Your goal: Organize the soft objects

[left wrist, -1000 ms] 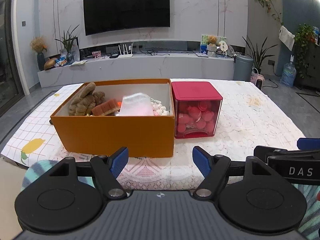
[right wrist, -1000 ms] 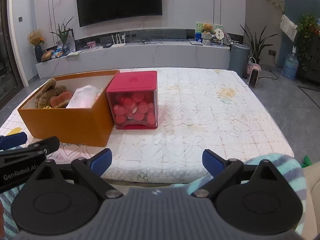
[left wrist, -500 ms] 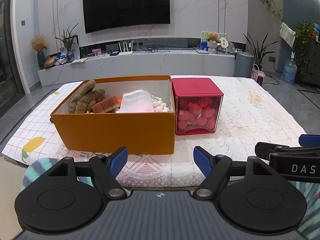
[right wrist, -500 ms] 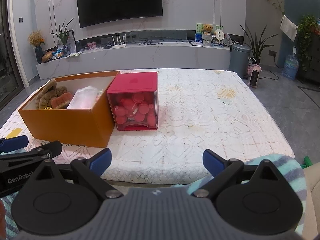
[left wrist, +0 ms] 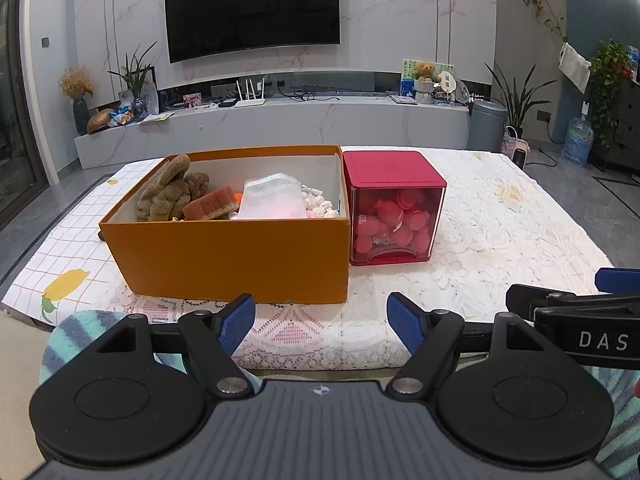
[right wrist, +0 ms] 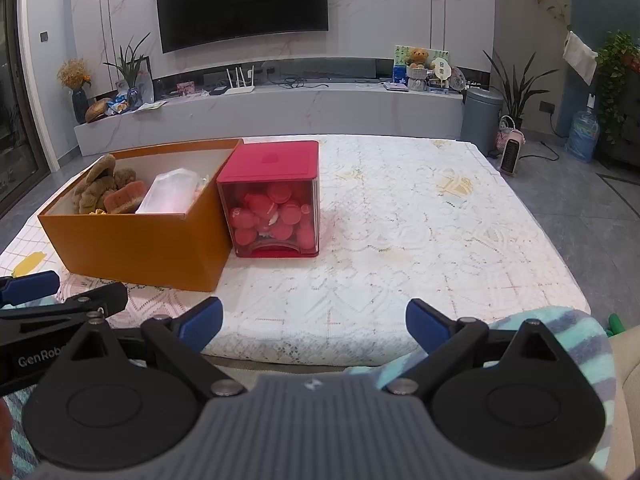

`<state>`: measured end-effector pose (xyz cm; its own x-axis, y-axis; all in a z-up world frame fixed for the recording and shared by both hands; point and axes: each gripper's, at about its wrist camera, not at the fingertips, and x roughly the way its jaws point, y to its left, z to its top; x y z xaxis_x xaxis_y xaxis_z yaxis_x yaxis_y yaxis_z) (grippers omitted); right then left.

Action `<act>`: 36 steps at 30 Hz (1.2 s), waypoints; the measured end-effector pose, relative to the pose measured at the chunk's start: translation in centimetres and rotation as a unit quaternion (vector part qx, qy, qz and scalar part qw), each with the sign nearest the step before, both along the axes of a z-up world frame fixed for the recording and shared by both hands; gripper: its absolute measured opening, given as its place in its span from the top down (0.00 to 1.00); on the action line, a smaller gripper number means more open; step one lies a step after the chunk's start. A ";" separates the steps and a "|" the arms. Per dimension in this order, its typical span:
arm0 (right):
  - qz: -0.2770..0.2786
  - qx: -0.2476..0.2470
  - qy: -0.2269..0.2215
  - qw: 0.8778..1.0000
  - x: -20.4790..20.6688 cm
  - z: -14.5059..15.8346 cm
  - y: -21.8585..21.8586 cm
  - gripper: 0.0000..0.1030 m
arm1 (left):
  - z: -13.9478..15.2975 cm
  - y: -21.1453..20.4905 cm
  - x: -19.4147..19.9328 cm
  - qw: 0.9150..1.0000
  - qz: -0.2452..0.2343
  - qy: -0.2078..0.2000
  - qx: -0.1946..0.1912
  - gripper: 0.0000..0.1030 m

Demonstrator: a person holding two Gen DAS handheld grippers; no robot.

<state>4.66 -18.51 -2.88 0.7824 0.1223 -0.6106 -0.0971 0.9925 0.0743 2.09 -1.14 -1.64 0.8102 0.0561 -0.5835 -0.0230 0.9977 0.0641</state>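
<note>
**Orange box and red container side by side, both grippers empty**

An open orange box (left wrist: pixel 240 256) sits on the lace-covered worktop (left wrist: pixel 500 240), toward its left half. Inside it, at the left end, lies a brown plush toy (left wrist: pixel 170 194). Leaning against the toy is an orange-brown sponge (left wrist: pixel 212 208). To the right of the sponge rests a clear plastic bag (left wrist: pixel 272 200) with something pinkish inside. Small white pieces (left wrist: pixel 320 206) fill the right end of the box; what they are cannot be told. From the right wrist view a bit of something yellow (right wrist: pixel 98 212) shows at the near wall, below the toy.

Touching the box's right wall stands a red container (left wrist: pixel 394 208) with a solid red lid and see-through sides. It is filled with round pinkish-red pieces (left wrist: pixel 400 220), and there is a low opening at the bottom of its front face.

The left gripper (left wrist: pixel 320 322) hovers over the near edge of the worktop, its blue fingers spread wide with nothing between them. The right gripper (right wrist: pixel 314 322) is likewise spread and empty, beside the left one. Striped teal fabric (right wrist: pixel 560 344) lies beneath both.
</note>
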 end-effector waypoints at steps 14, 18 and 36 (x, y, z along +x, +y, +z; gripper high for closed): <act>0.002 -0.001 -0.002 1.000 0.0 -0.1 0.1 0.07 | 0.0 -0.2 0.0 1.000 -0.001 0.002 -0.001 0.14; 0.001 0.000 -0.002 1.000 -0.1 -0.2 0.1 0.07 | 0.0 -0.2 0.0 1.000 -0.002 0.002 -0.002 0.15; 0.003 -0.001 -0.001 1.000 0.0 -0.1 0.2 0.06 | -0.1 -0.2 -0.1 1.000 -0.003 0.004 -0.003 0.14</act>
<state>4.62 -18.27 -3.02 0.7832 0.1265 -0.6088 -0.1041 0.9919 0.0722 2.03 -1.31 -1.77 0.8060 0.0474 -0.5901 -0.0164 0.9982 0.0577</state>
